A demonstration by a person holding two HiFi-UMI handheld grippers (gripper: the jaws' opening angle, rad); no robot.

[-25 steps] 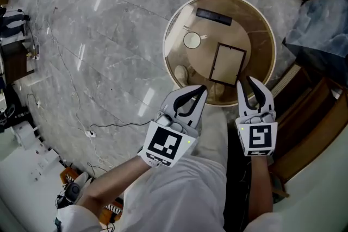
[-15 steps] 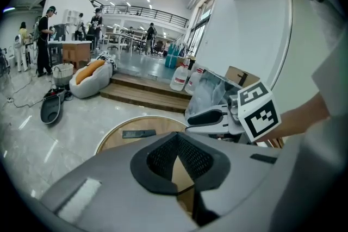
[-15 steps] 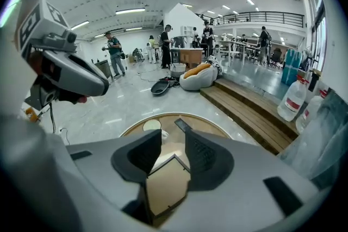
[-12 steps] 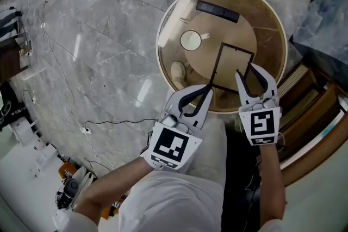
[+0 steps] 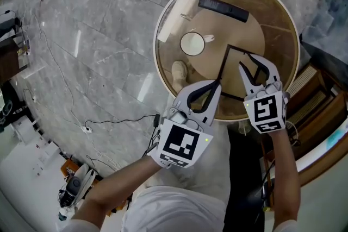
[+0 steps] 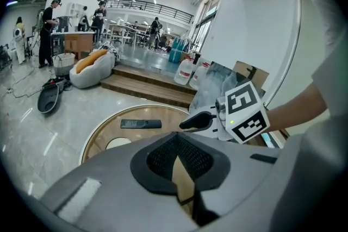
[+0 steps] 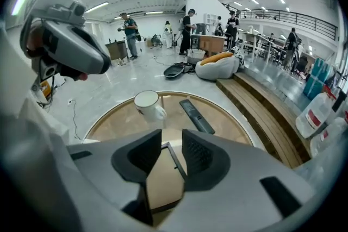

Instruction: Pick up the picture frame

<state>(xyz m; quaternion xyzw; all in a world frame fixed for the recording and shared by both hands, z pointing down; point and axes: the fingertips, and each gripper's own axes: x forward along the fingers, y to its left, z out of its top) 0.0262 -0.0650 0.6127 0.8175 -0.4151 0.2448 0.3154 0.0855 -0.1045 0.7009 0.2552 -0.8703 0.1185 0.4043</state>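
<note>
both claws have been brought down toward the round desk [image 5: 156,46], which is now seen nearer in the head view than a second ago. the jaws of the right claw [image 5: 250,65] have just been opening and are now spread wide. nothing is pinched in them; in the right gripper view only a dark corner of the picture frame [image 5: 232,74] is seen through the gap, lying below. the left claw [image 5: 216,84] is clenched, tip against tip, with nothing held. its tips are placed at the left edge of the frame, but whether it is touched cannot be told. the frame lies flat on the near right part of the desk and is not yet lifted. the approach is judged to be almost finished, and the grasp itself is not yet made.

because the frame lies flat, its thin border is low against the surface, so a jaw would probably have to be set against an edge. its near edge is close to the rim of the desk, where little room is left. more bare surface is found on its far side. the mug [image 5: 192,43] stands apart to the far left, and the remote control [image 5: 223,8] is well apart near the far rim. wooden steps [image 5: 315,111] are just beside the desk on the right.
</note>
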